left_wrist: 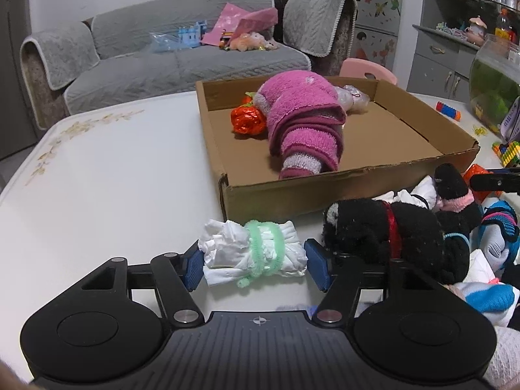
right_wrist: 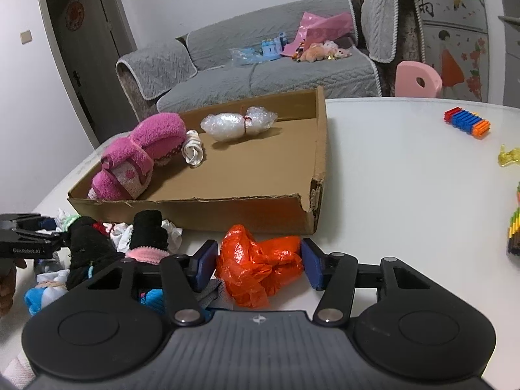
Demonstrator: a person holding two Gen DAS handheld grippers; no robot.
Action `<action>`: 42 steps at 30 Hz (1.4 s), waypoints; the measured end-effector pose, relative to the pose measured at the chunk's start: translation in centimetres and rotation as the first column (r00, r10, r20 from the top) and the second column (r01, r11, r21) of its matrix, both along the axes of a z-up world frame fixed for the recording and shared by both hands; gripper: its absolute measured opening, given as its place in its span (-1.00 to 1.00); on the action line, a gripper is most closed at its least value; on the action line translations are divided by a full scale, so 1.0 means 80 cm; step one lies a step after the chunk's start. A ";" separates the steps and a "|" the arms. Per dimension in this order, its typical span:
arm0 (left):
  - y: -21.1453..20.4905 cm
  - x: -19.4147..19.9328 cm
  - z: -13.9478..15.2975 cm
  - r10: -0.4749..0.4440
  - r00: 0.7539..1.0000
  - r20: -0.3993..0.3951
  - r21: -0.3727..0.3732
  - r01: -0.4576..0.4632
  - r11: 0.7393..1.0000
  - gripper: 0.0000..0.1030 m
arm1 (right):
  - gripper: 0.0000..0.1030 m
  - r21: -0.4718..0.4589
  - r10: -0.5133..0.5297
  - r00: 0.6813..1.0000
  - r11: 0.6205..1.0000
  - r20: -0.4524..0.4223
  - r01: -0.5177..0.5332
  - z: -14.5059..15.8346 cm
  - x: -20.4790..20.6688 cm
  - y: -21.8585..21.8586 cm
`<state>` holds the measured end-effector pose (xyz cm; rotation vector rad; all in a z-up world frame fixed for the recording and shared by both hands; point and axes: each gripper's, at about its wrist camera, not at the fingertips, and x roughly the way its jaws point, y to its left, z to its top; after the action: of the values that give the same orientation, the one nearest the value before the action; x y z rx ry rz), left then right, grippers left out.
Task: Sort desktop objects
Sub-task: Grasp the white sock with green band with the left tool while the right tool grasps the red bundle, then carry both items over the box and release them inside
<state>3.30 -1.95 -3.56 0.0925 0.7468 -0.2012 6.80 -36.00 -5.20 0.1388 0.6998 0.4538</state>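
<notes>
My left gripper [left_wrist: 255, 261] has its blue pads against both ends of a white paper bundle [left_wrist: 253, 253] tied with a green fuzzy band, on the table in front of the cardboard box [left_wrist: 341, 188]. My right gripper [right_wrist: 258, 265] has its pads on both sides of a crumpled orange plastic bag [right_wrist: 260, 266], in front of the box [right_wrist: 260, 211]. The box holds pink fuzzy socks [left_wrist: 302, 123], a red foil ball [left_wrist: 248, 120], a bubble-wrap bundle [right_wrist: 237, 123] and a white roll [right_wrist: 194, 151]. A heap of socks [left_wrist: 406, 227] lies between the grippers.
Colourful block toys [right_wrist: 468, 123] and a yellow piece [right_wrist: 508, 156] lie on the white table at the right. A fish bowl [left_wrist: 494, 87] stands at the far right. A grey sofa [left_wrist: 178, 58] and a pink chair [right_wrist: 417, 79] are behind the table.
</notes>
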 end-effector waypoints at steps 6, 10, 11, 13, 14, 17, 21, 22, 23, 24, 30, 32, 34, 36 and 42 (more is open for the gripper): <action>0.012 -0.028 0.024 0.023 0.999 0.031 -0.007 -0.023 1.000 0.32 | -0.01 0.034 -0.022 0.999 0.999 0.024 0.021 0.015 -0.007 -0.016; 0.023 -0.059 0.055 0.042 0.996 0.074 -0.007 -0.042 0.999 0.32 | -0.01 0.068 -0.053 0.997 0.996 0.056 0.049 0.030 -0.011 -0.029; 0.026 -0.067 0.063 0.046 0.995 0.087 -0.008 -0.046 0.999 0.32 | -0.01 0.078 -0.062 0.996 0.995 0.066 0.057 0.036 -0.013 -0.033; 0.031 -0.083 0.080 0.052 0.993 0.111 -0.006 -0.051 0.999 0.32 | -0.01 0.101 -0.078 0.993 0.993 0.093 0.069 0.048 -0.016 -0.038; 0.033 -0.088 0.089 0.053 0.991 0.123 0.000 -0.053 0.999 0.32 | -0.01 0.105 -0.089 0.990 0.991 0.108 0.077 0.056 -0.018 -0.041; 0.037 -0.100 0.116 0.053 0.987 0.154 0.000 -0.053 0.999 0.32 | -0.01 0.121 -0.099 0.982 0.989 0.161 0.080 0.077 -0.027 -0.046; 0.035 -0.090 0.148 0.061 0.984 0.167 -0.015 -0.060 0.998 0.32 | -0.01 0.127 -0.096 0.971 0.989 0.217 0.069 0.104 -0.031 -0.045; 0.031 -0.085 0.156 0.059 0.983 0.175 -0.011 -0.057 0.998 0.32 | -0.01 0.123 -0.094 0.969 0.990 0.227 0.067 0.109 -0.029 -0.043; 0.027 -0.081 0.162 0.054 0.982 0.181 -0.008 -0.054 0.999 0.32 | -0.01 0.121 -0.093 0.967 0.991 0.237 0.065 0.114 -0.027 -0.041; 0.019 -0.074 0.169 0.046 0.981 0.187 -0.006 -0.046 0.999 0.32 | -0.01 0.120 -0.092 0.965 0.991 0.244 0.064 0.119 -0.023 -0.039; -0.047 -0.021 0.210 -0.046 0.975 0.217 -0.019 0.052 0.998 0.32 | -0.01 0.088 -0.051 0.956 0.996 0.288 0.027 0.152 0.007 -0.021; -0.072 0.004 0.219 -0.065 0.974 0.215 -0.032 0.074 0.997 0.32 | -0.01 0.066 -0.037 0.953 0.998 0.300 0.018 0.161 0.021 -0.014; -0.099 0.028 0.221 -0.088 0.974 0.210 -0.034 0.097 0.995 0.32 | -0.01 0.059 -0.024 0.954 0.998 0.299 0.006 0.168 0.037 -0.010; -0.126 0.052 0.215 -0.108 0.975 0.194 -0.030 0.116 0.993 0.32 | -0.01 0.049 -0.011 0.956 0.999 0.294 -0.003 0.171 0.055 -0.003; -0.185 0.124 0.168 -0.135 0.982 0.133 -0.018 0.138 0.990 0.32 | -0.01 -0.006 0.013 0.971 1.000 0.238 -0.011 0.160 0.112 0.016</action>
<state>13.21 -16.75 9.89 0.1305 0.6066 -0.3328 15.78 -34.71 7.58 0.0740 0.4658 0.4715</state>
